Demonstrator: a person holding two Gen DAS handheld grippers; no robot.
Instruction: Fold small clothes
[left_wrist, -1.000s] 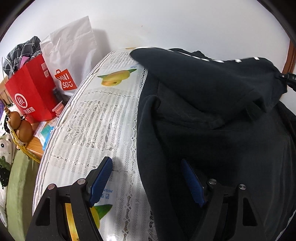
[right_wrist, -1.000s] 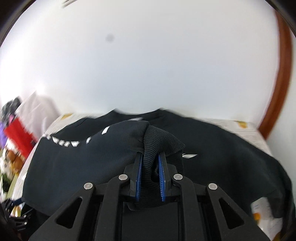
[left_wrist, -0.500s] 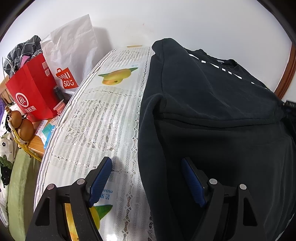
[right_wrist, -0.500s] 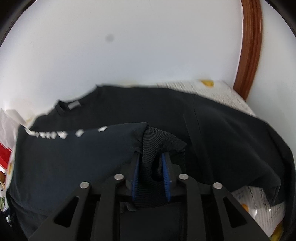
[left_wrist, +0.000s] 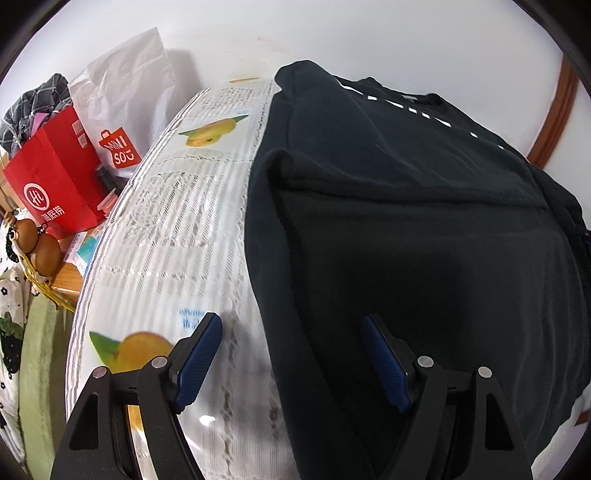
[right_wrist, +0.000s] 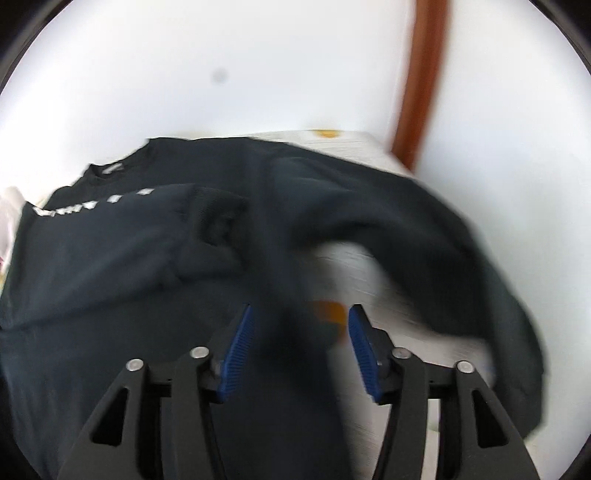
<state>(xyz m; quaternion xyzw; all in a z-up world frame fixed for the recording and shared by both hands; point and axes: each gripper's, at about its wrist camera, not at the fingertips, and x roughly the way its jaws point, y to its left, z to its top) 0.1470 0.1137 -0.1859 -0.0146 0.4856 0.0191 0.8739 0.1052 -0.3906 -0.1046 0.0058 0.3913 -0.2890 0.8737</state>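
- Left gripper (left_wrist: 291, 354): jaws stand apart, clamped on nothing. They straddle the near left edge of the black sweatshirt (left_wrist: 424, 229); the left finger is over the bare tablecloth (left_wrist: 173, 229), the right finger over the black cloth.
- Right gripper (right_wrist: 299, 343): jaws have just been opening and now stand apart. A blurred strip of black cloth lies between them, not pressed by either pad.
- Sweatshirt position: it lies spread on the table, on the right part of the fruit-print tablecloth, collar at the far end, hem near.
- Folded sleeve (right_wrist: 122, 229): it lies across the body, its ribbed cuff (right_wrist: 218, 225) far and left of the right jaws, free of them.
- Unfolded sleeve (right_wrist: 480, 266): it curves out to the right, far and right of the right jaws, over bare tablecloth.
- Judgement: the right hand is nearer that sleeve; the next fold likely brings it leftward across the body.
- Far left, off the table: a red bag (left_wrist: 51, 184) and a white bag (left_wrist: 125, 107).
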